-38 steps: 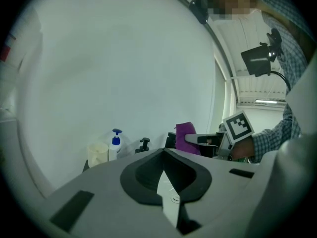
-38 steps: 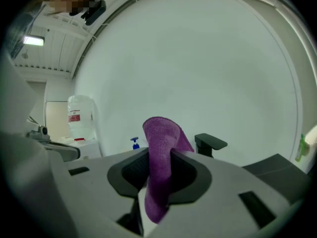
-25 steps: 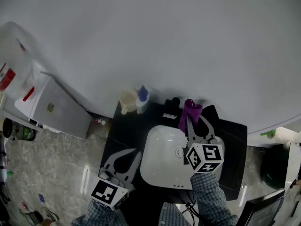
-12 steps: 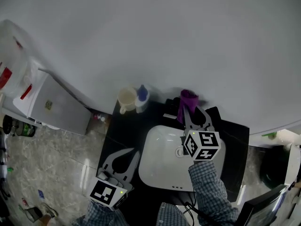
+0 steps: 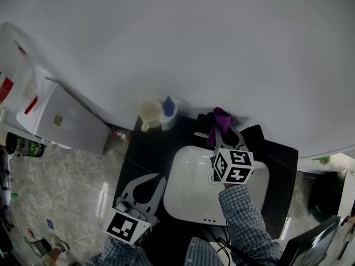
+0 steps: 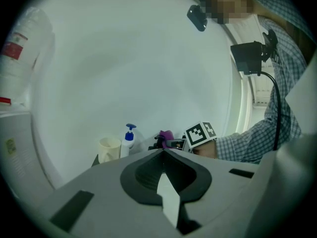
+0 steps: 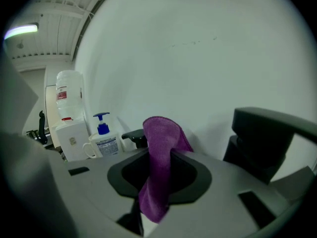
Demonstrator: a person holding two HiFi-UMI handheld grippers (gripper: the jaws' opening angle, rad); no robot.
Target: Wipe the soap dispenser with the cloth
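At the sink's (image 5: 188,195) back rim, the right hand-held gripper (image 5: 219,133), clamped on the purple cloth (image 5: 221,118), has pushed wallward, soap dispenser (image 5: 168,113) well left, unwiped; left hand-held gripper (image 5: 157,180) closed, empty.

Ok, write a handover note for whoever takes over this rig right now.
Right claw: shut on the purple cloth, held above the back rim of the white basin, near the black faucet.
Left claw: shut, empty, off the basin's front left.
Soap dispenser: upright beside the cream mug at the back left of the counter, apart from the cloth.
Done: cloth in the claw. Left: carry it over to the dispenser and wipe it.
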